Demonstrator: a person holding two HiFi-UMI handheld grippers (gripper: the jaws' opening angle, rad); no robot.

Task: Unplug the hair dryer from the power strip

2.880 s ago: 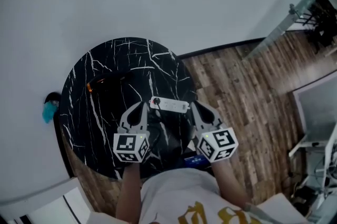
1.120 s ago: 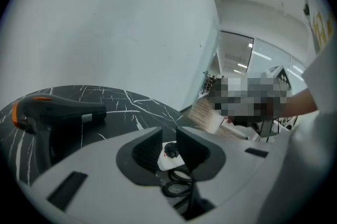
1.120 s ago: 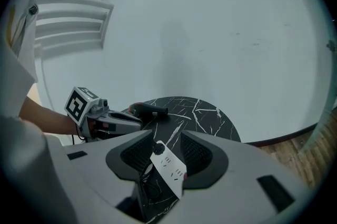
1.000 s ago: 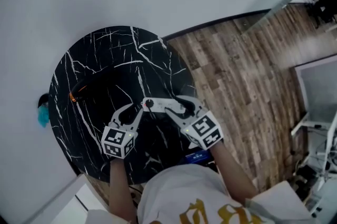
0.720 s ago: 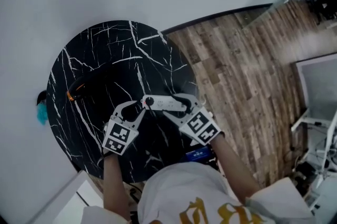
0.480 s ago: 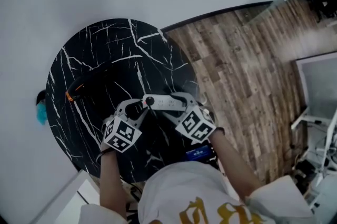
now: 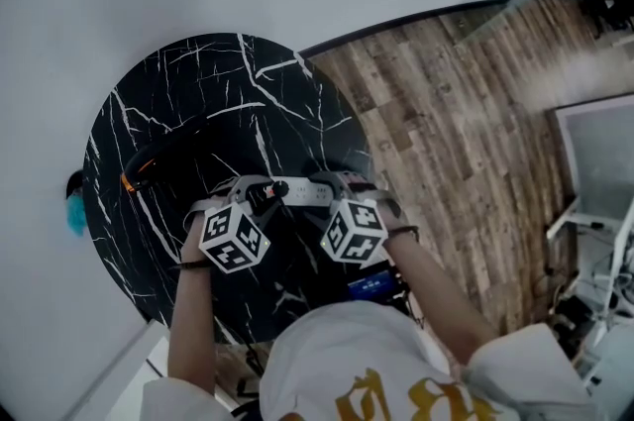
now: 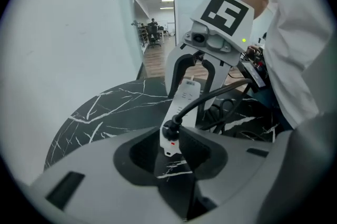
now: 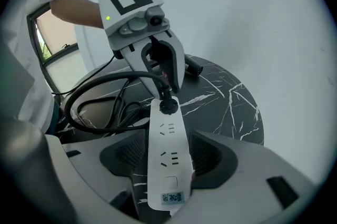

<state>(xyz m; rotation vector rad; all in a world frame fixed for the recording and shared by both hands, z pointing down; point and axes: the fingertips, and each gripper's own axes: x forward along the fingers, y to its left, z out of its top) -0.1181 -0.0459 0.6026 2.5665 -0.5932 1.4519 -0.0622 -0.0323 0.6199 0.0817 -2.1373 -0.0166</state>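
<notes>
One plug (image 9: 167, 105) sits in one power strip (image 9: 168, 159).

left gripper (image 8: 172, 151): jaws apart around near end of white power strip (image 8: 185, 97), gap visible on one side. black plug (image 8: 171, 130) seated in strip, cord (image 8: 221, 92) curving away. right gripper (image 8: 190, 92): jaws opening, astride strip's far end. black marble table (image 8: 105, 112).

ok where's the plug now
Left gripper view, centre: the plug sits in the end socket of the power strip, between the jaws of the left gripper.
</notes>
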